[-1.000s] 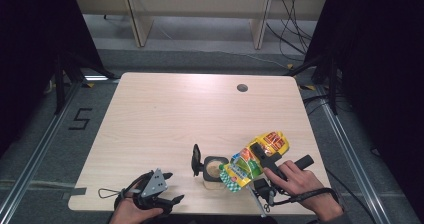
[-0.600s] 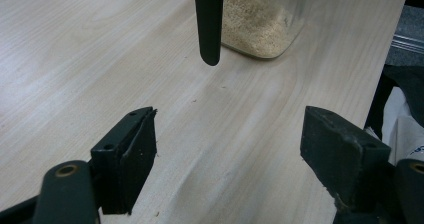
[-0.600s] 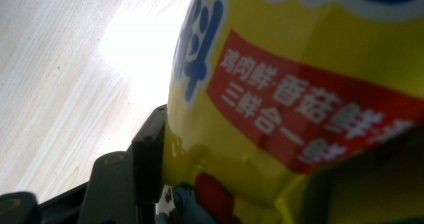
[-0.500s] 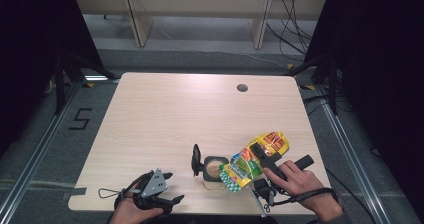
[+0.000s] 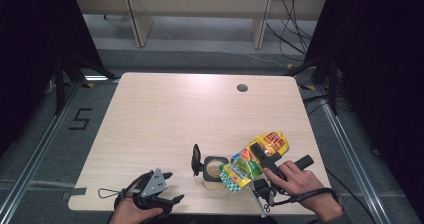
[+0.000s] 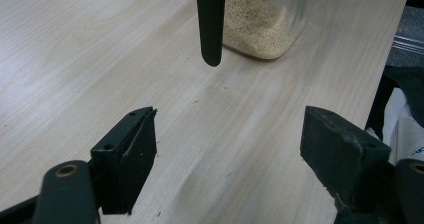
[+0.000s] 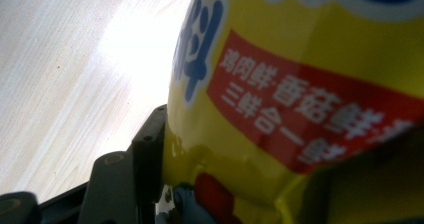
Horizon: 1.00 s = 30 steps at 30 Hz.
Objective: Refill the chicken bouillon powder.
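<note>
A yellow seasoning packet (image 5: 256,156) with red and blue print hangs tilted over a square glass jar (image 5: 215,170) near the table's front edge. My right gripper (image 5: 261,155) is shut on the packet, and in the right gripper view the packet (image 7: 310,84) presses against the left finger (image 7: 150,146) and hides the other one. The jar (image 6: 260,24) holds beige granules, and its black flip lid (image 5: 196,160) stands open on its left side. At the front left my left gripper (image 5: 172,187) rests open, its jaws (image 6: 227,129) wide apart over bare wood and pointing toward the jar.
The light wooden table (image 5: 175,114) has a round cable hole (image 5: 242,88) at the back right. Dark floor and black stands surround the table, and shelving legs stand beyond its far edge.
</note>
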Tool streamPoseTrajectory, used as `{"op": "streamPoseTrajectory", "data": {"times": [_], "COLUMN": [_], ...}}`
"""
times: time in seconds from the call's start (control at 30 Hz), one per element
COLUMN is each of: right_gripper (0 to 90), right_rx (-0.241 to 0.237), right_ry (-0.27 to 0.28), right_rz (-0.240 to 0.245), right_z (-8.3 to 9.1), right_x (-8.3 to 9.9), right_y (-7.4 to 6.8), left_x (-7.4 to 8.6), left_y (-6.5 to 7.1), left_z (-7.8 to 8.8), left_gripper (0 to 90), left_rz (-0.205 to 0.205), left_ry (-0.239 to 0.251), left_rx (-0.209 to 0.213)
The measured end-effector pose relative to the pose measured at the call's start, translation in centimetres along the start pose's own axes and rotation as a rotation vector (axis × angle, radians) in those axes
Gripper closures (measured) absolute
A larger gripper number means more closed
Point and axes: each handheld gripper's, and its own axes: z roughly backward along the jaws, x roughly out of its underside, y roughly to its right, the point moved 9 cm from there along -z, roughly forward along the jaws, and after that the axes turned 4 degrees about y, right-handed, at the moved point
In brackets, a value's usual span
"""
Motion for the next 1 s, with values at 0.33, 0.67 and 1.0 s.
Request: {"op": "streamPoseTrajectory", "data": {"times": [0.33, 0.67, 1.0], "right_gripper": [40.3, 40.3, 40.3], "right_rx": [-0.003, -0.007, 0.007], "right_ry": [-0.007, -0.009, -0.001], "right_rz": [0.003, 0.009, 0.044], "right_z": [0.08, 0.04, 0.04], "right_x": [0.02, 0.04, -0.07], "right_y": [-0.01, -0.05, 0.37], "left_x": [0.08, 0.05, 0.06], "left_y": [-0.19, -0.02, -0.06], "left_z": [0.01, -0.1, -0.06], "left_gripper": [22.1, 22.1, 22.1], "left_rz": [-0.014, 0.004, -0.001], "left_ry": [-0.006, 0.001, -0.002], "left_rx": [-0.011, -0.006, -0.009]}}
